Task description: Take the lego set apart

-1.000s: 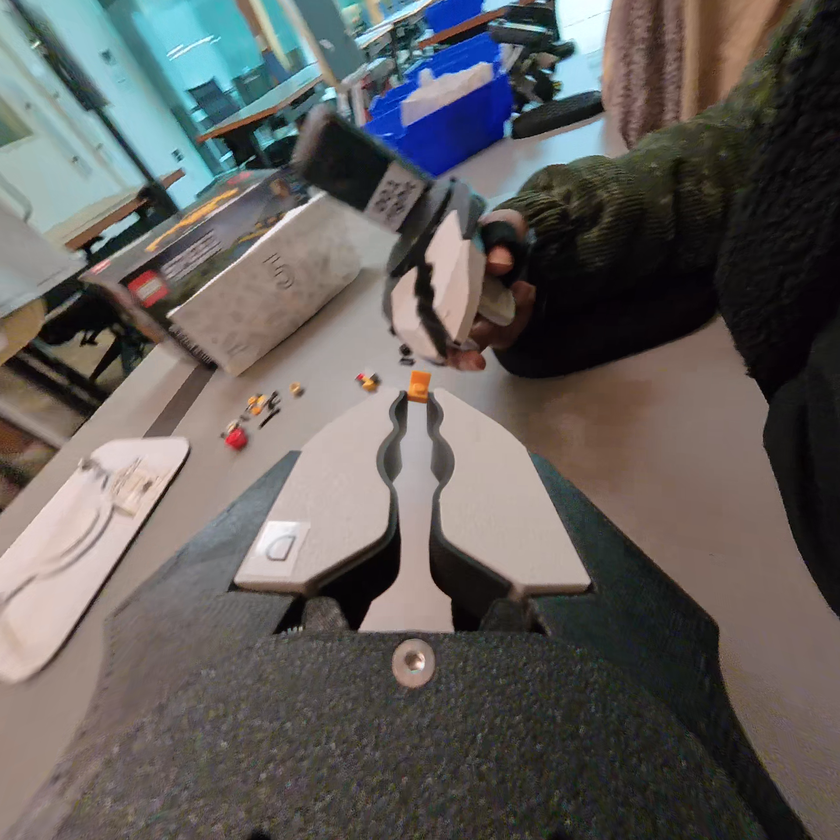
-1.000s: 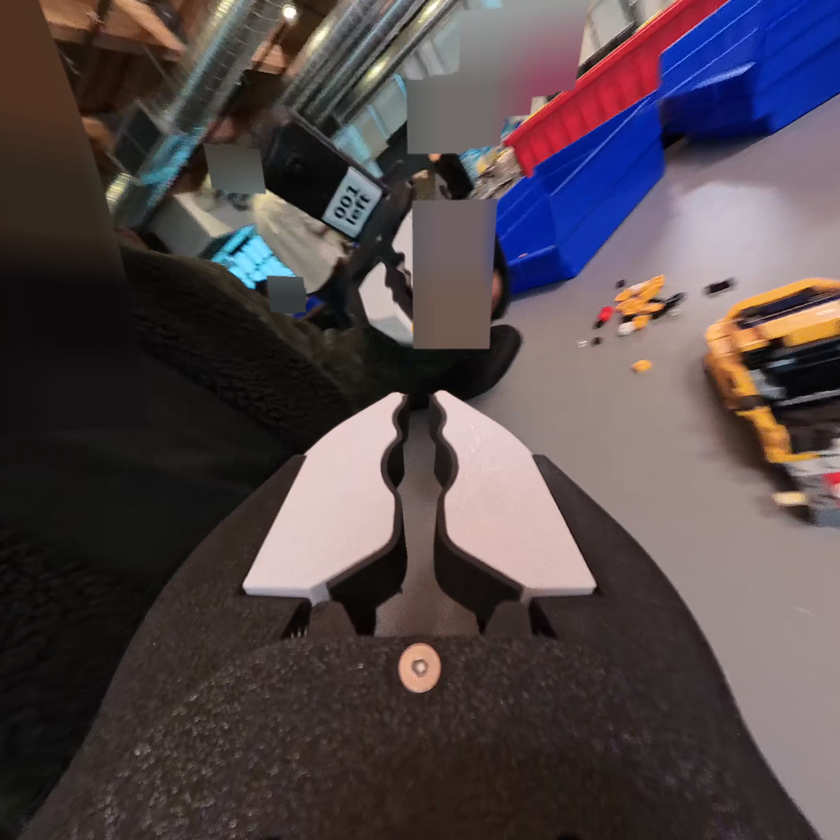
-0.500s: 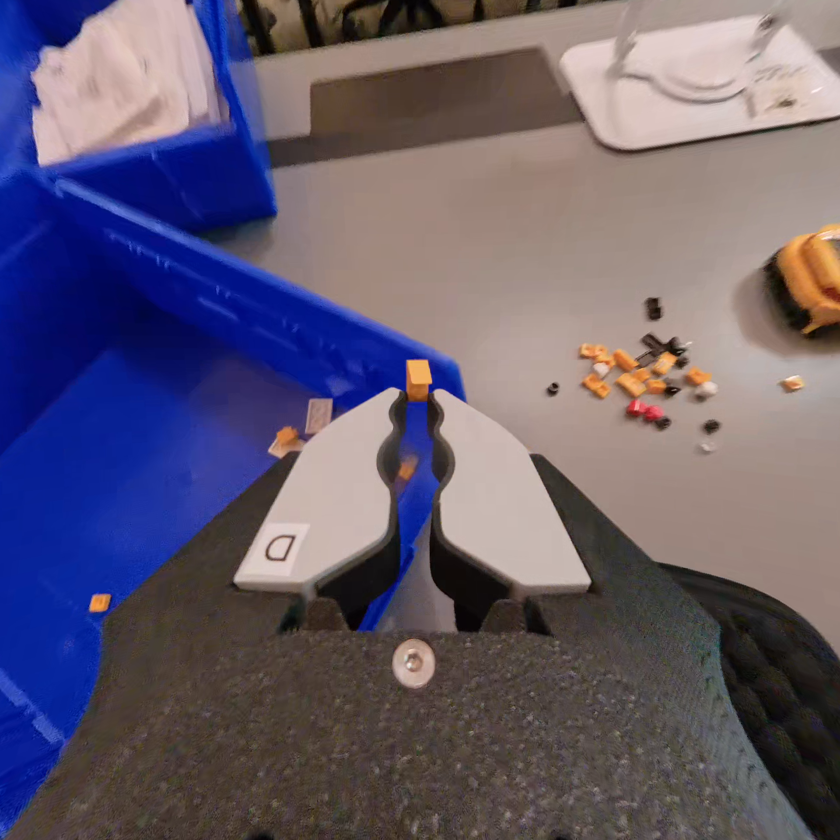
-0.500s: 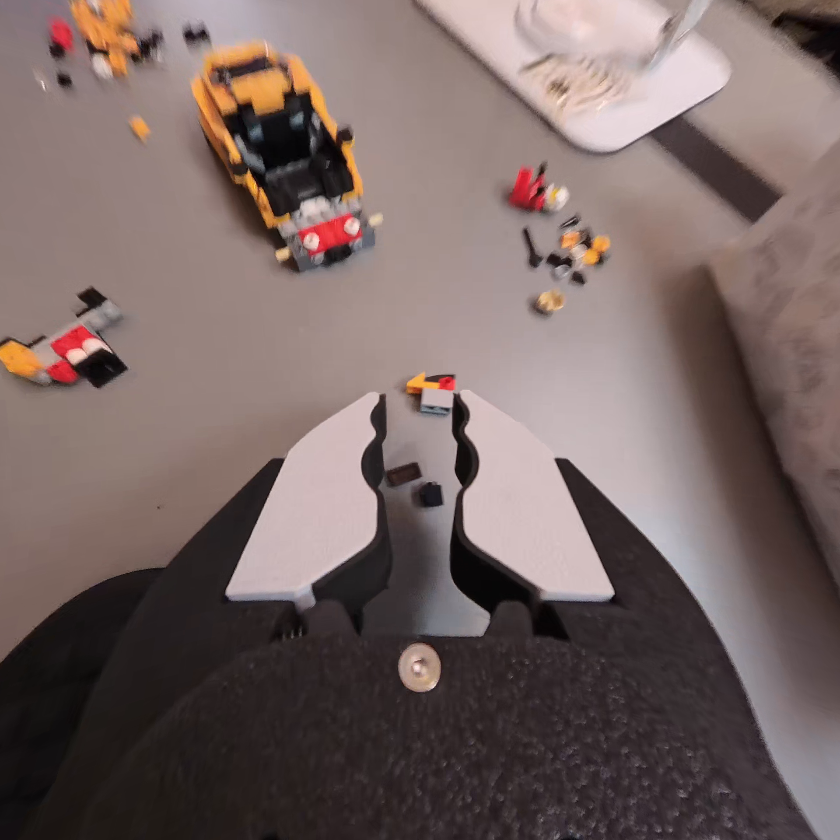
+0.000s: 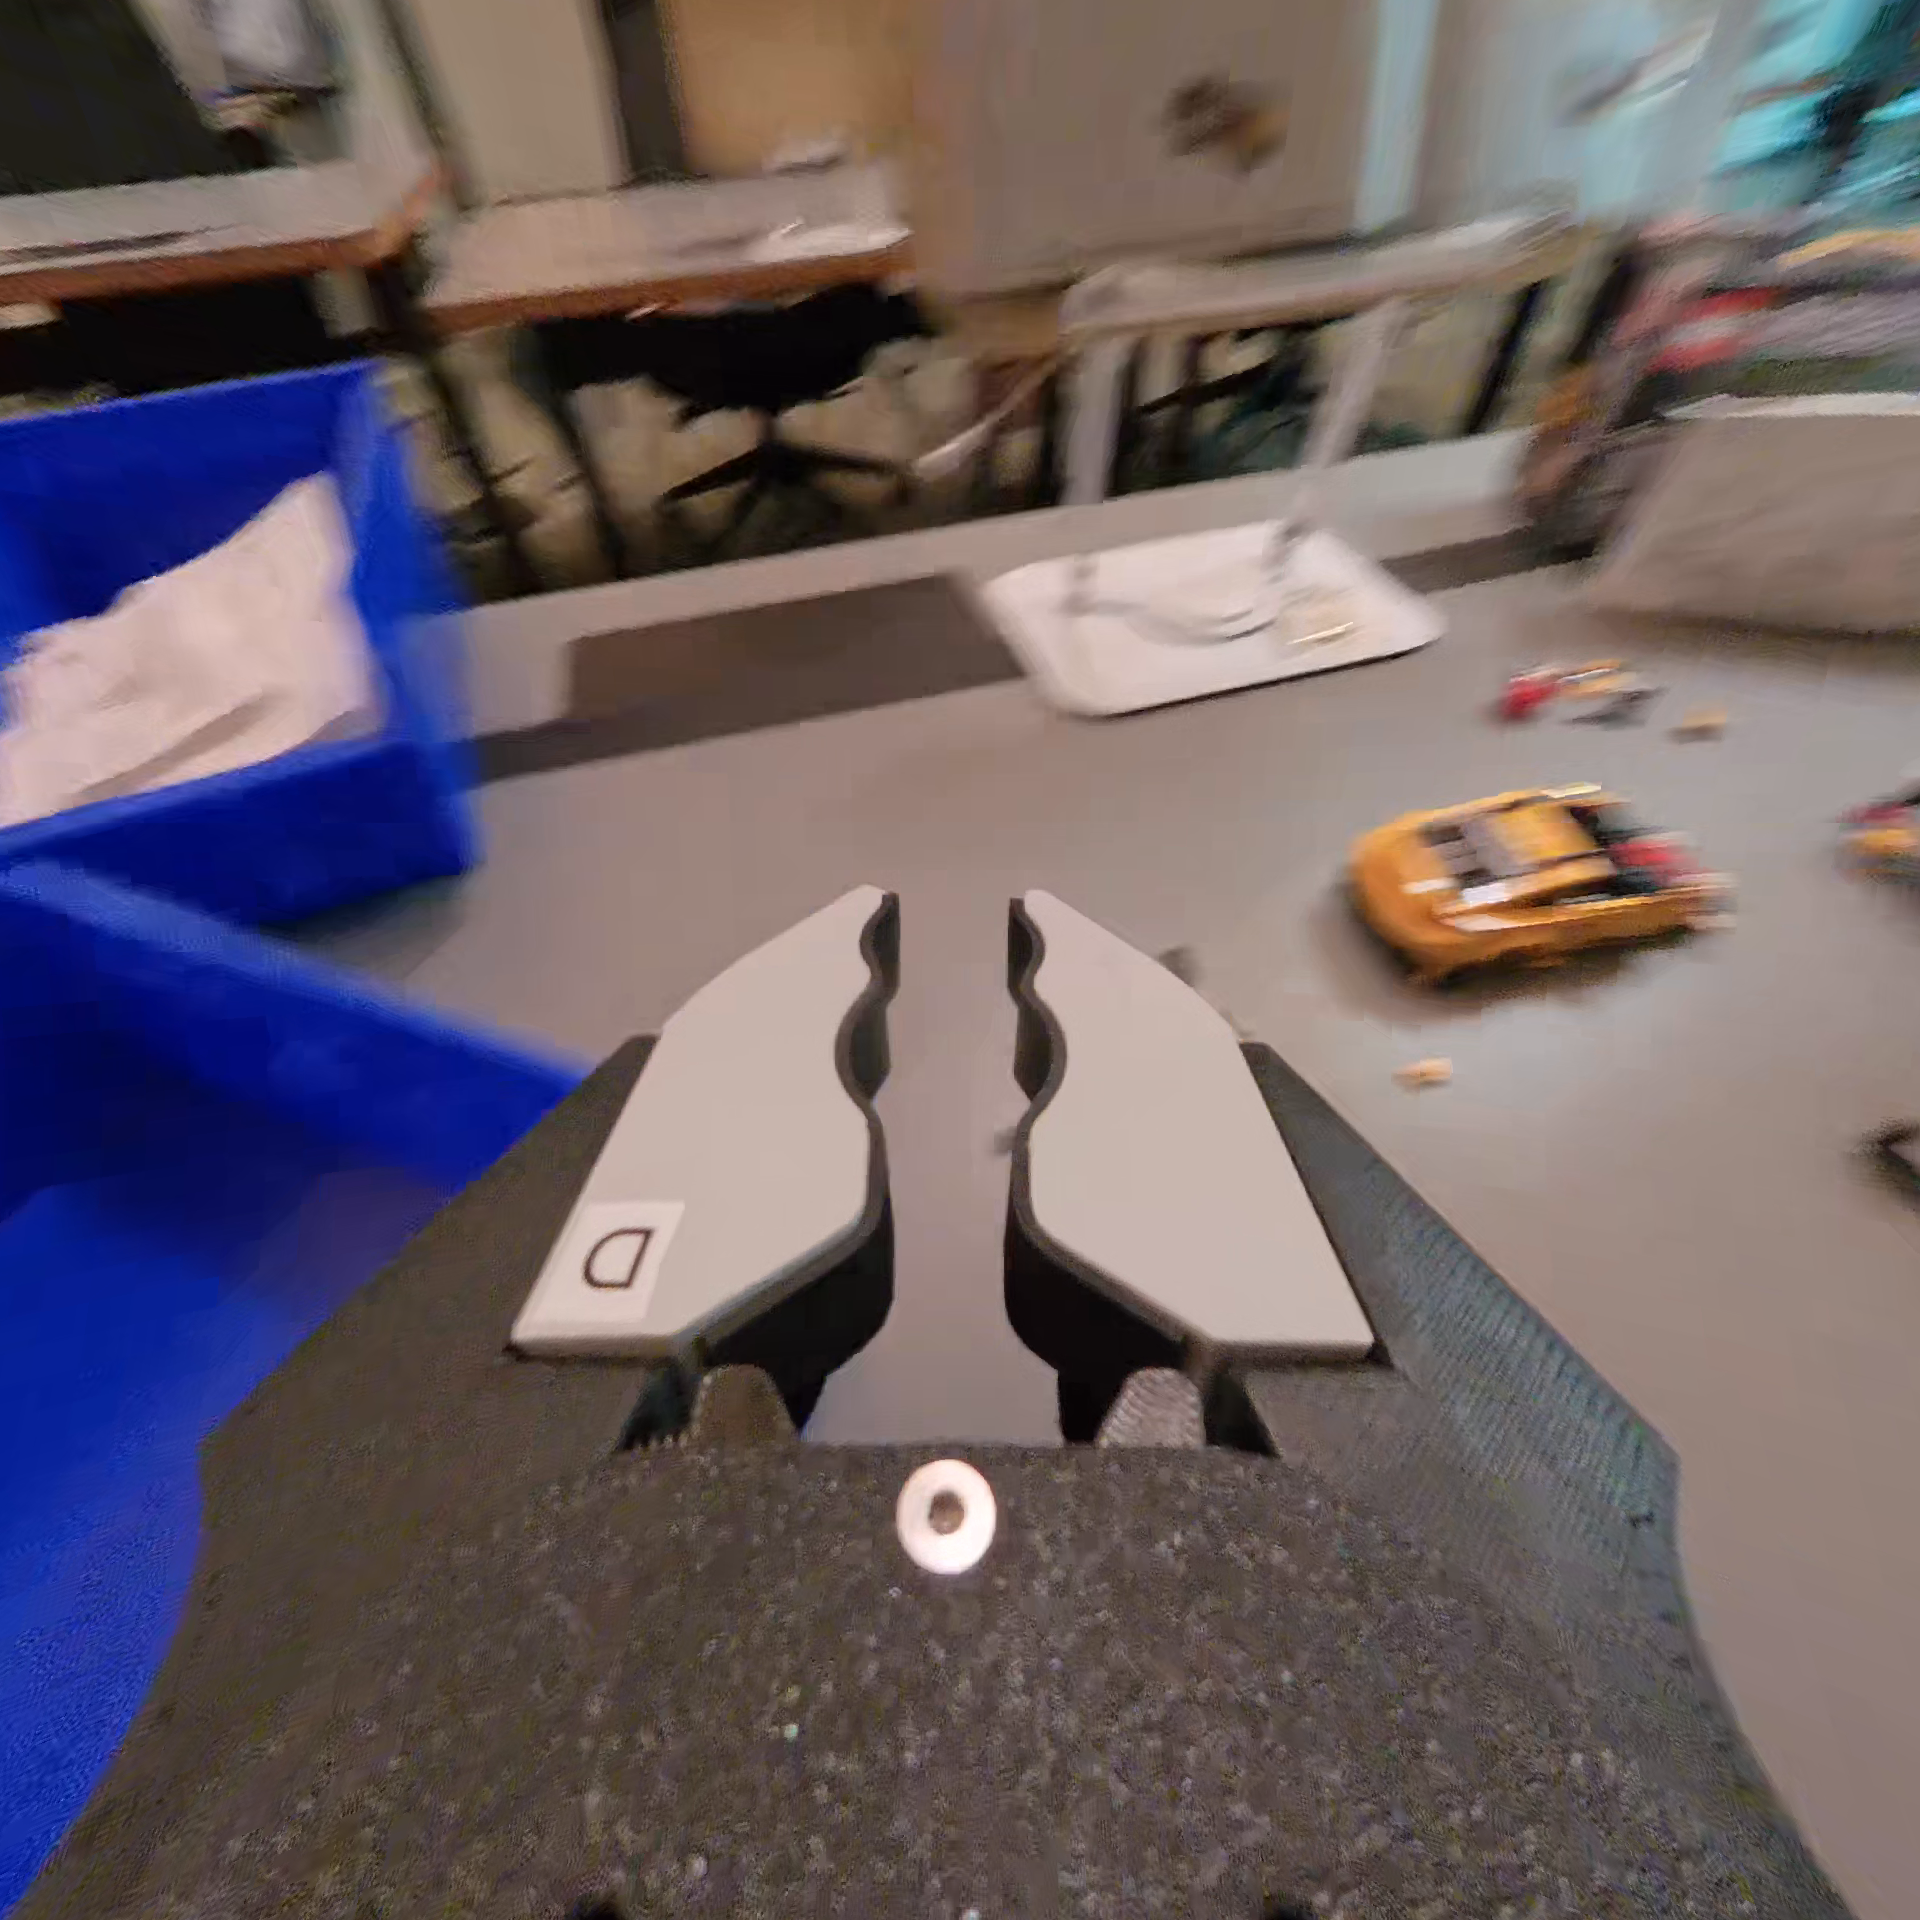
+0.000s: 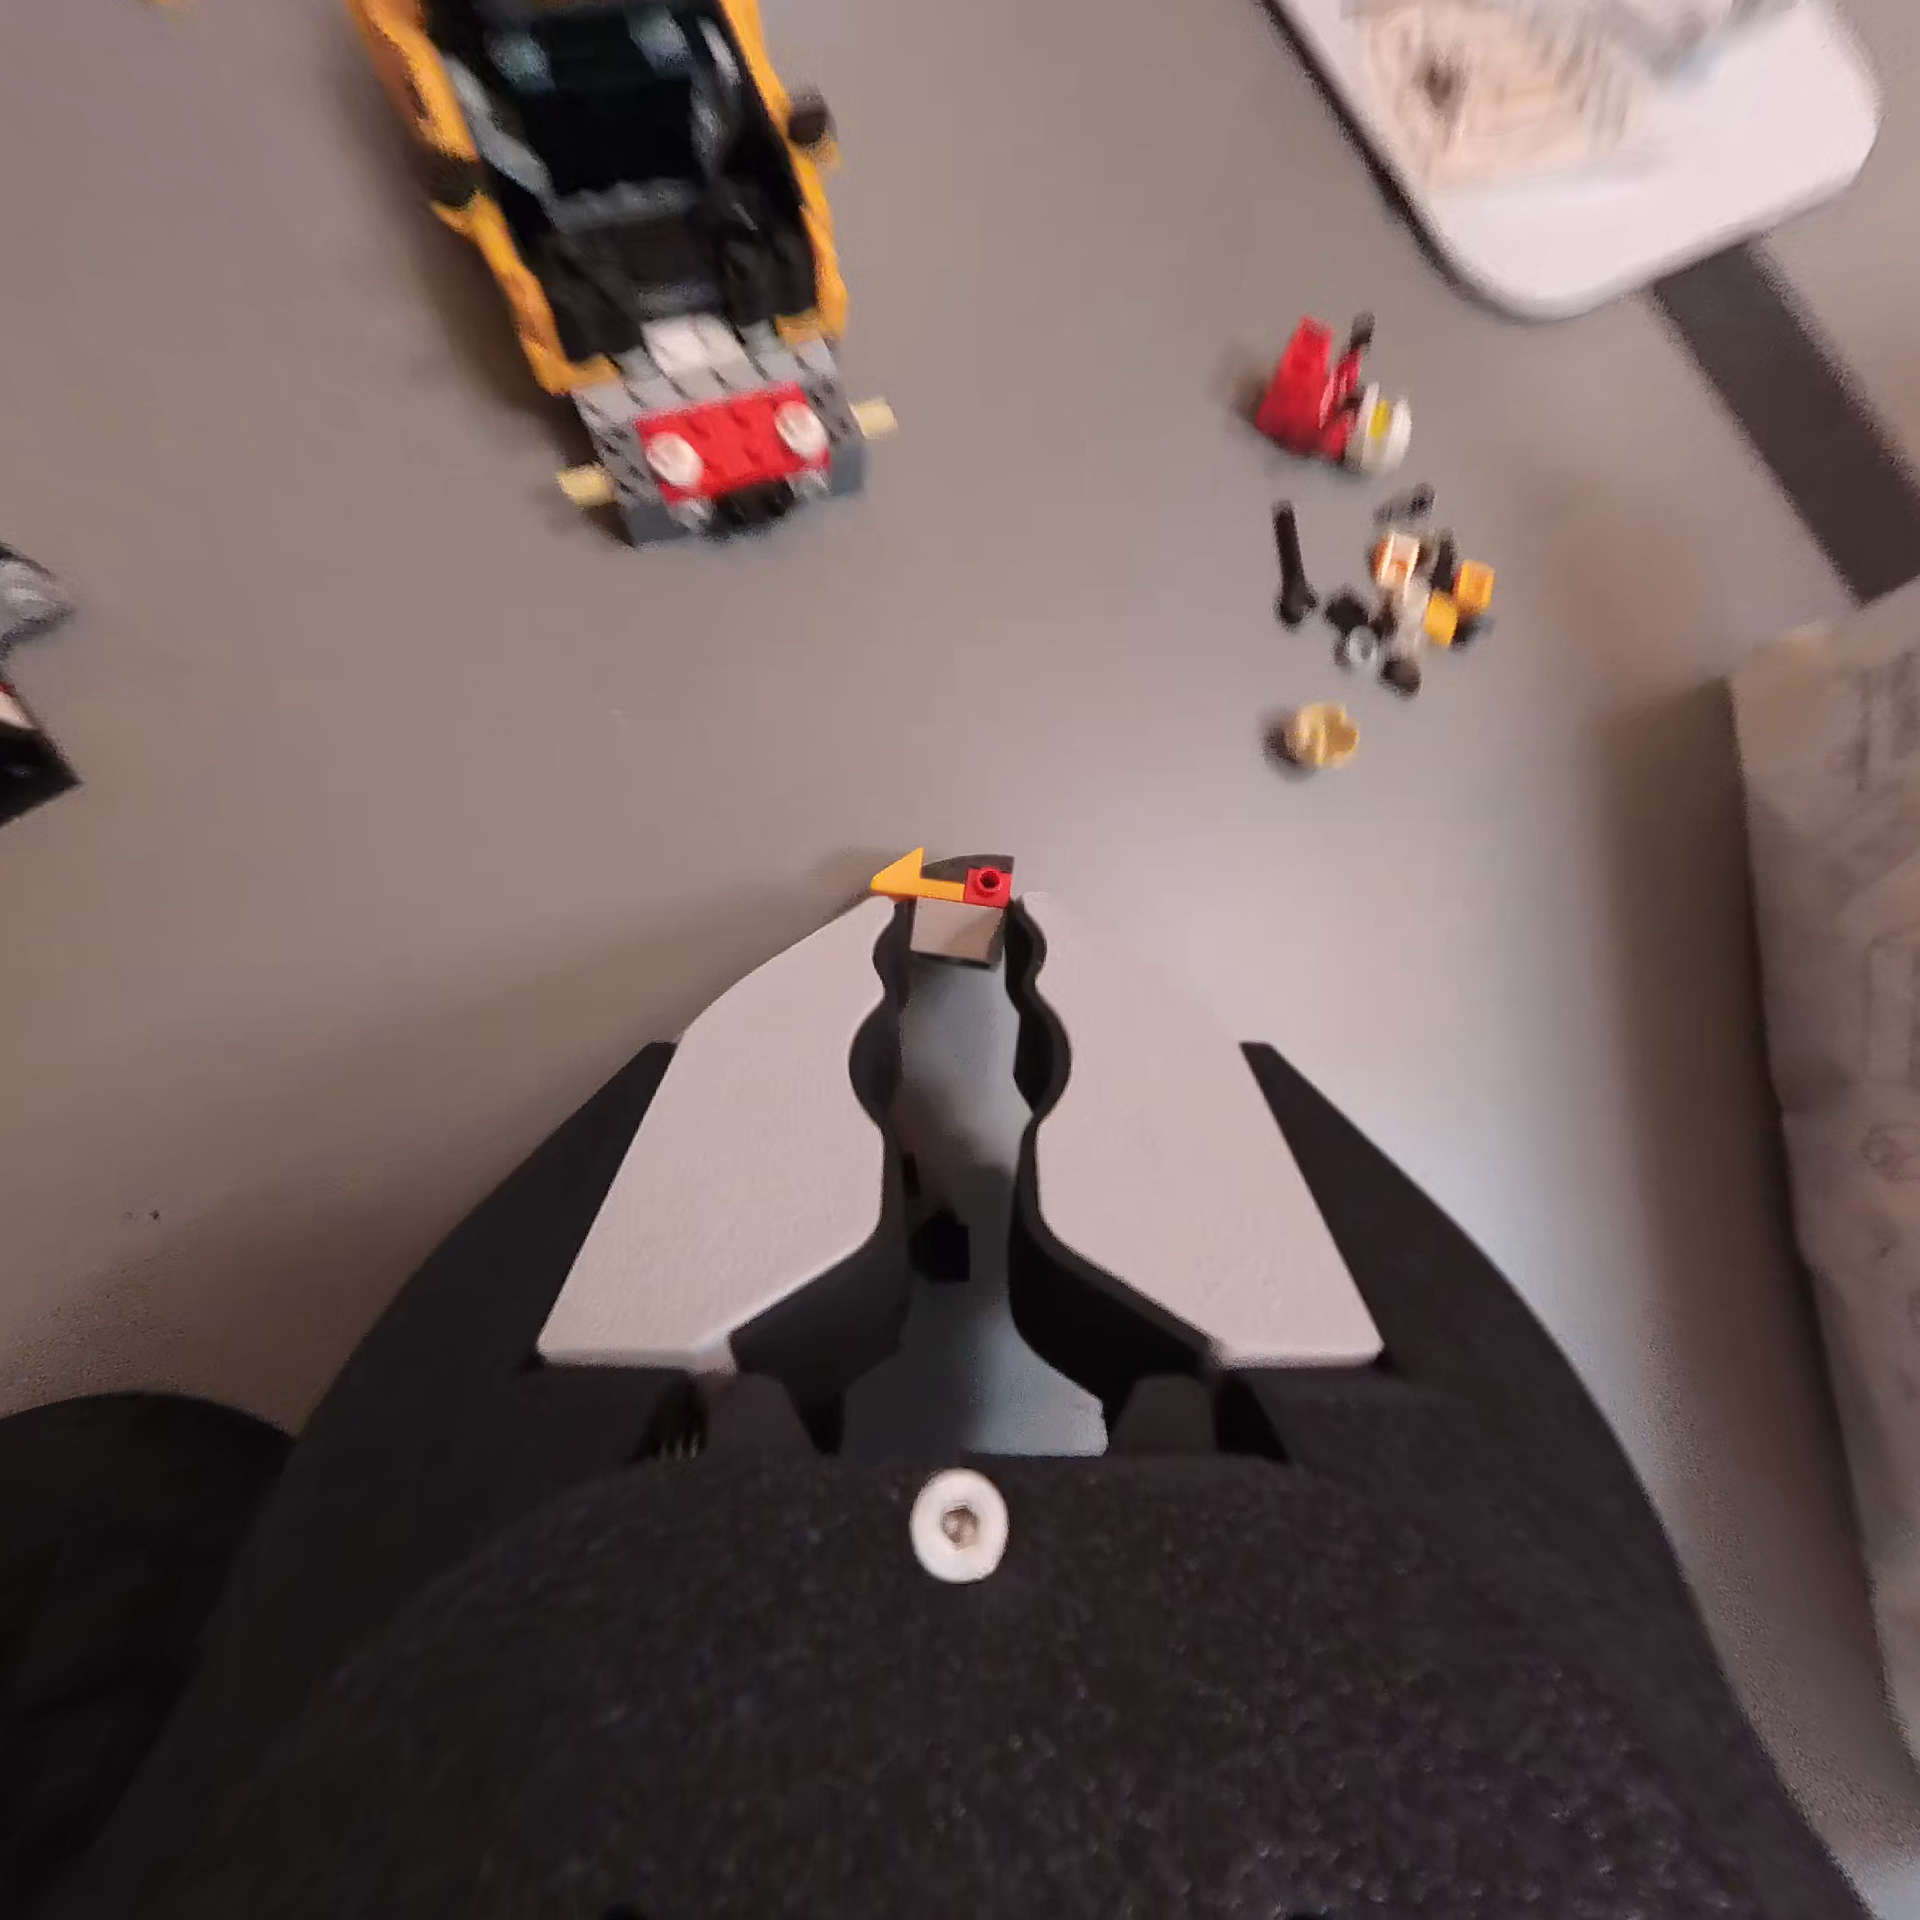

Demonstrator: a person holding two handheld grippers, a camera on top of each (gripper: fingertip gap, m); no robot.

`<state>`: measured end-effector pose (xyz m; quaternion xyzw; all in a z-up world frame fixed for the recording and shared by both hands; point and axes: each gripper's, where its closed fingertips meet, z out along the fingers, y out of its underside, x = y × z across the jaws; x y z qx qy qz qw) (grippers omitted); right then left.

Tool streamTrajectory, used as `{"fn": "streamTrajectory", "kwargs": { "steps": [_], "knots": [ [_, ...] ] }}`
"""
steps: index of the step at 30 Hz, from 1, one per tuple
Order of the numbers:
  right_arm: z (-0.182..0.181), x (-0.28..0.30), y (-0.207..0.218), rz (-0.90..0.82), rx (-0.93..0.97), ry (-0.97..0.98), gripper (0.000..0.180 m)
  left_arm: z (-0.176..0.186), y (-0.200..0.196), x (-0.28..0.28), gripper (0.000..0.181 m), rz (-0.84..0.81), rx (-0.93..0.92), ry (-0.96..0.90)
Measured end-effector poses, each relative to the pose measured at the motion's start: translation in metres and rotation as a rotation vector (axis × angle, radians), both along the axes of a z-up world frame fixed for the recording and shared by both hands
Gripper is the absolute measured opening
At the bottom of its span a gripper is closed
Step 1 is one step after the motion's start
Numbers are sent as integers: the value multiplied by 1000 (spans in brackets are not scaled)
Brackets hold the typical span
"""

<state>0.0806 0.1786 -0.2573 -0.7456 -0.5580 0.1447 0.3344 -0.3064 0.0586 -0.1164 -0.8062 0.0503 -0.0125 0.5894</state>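
Observation:
The yellow lego car [image 6: 644,260] lies on the grey table [image 6: 312,779] ahead of my right gripper, its roof off and its red and grey end toward me. It also shows in the left wrist view [image 5: 1527,883], blurred. My right gripper [image 6: 956,920] is shut on a small lego chunk [image 6: 940,881] of grey, orange and red pieces, low over the table. My left gripper [image 5: 945,914] is open and empty, above the table beside a blue bin [image 5: 208,1091].
Loose lego pieces lie right of the car: a red clump [image 6: 1320,400], a mixed pile [image 6: 1392,592], a tan round piece [image 6: 1314,738]. A white tray [image 6: 1600,135] sits at the back and a pale box [image 6: 1839,935] at right. A second blue bin [image 5: 229,644] holds white bags. My hands' fingertips stand some 45 cm from each other.
My left gripper has opened; the orange piece it held over the blue bin is gone, and it has swung toward the table. My right gripper has closed on the small chunk.

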Motion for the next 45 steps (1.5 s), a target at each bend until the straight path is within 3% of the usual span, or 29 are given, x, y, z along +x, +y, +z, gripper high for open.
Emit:
{"fn": "streamTrajectory", "kwargs": {
  "steps": [5, 9, 15, 20, 27, 34, 37, 40, 43, 45],
  "knots": [
    [63, -41, -29, 168, 265, 305, 17, 10, 13, 156, 20, -551, -7, -309],
    [112, -64, -62, 226, 406, 524, 17, -6, 18, 247, 26, -792, -138, -488],
    [149, -73, -83, 158, 591, 637, 17, -1, 23, 312, 27, -926, -194, -659],
    [150, -74, -84, 98, 659, 613, 17, 4, 23, 316, 9, -938, -179, -714],
    [144, -78, -85, 60, 726, 551, 17, -1, 24, 313, 11, -929, -207, -850],
    [135, -83, -86, 87, 644, 552, 17, -9, 27, 306, 7, -944, -174, -695],
    [125, -87, -92, 174, 526, 575, 16, -19, 24, 300, 7, -985, -190, -513],
    [106, -87, -104, 317, 331, 568, 0, -37, 17, 291, 8, -1021, -245, -270],
    [94, -84, -106, 363, 196, 539, 17, -59, 8, 286, 8, -1058, -303, -75],
    [90, -84, -110, 402, 156, 511, 18, -67, 1, 288, 8, -1094, -330, -40]
  ]
}}
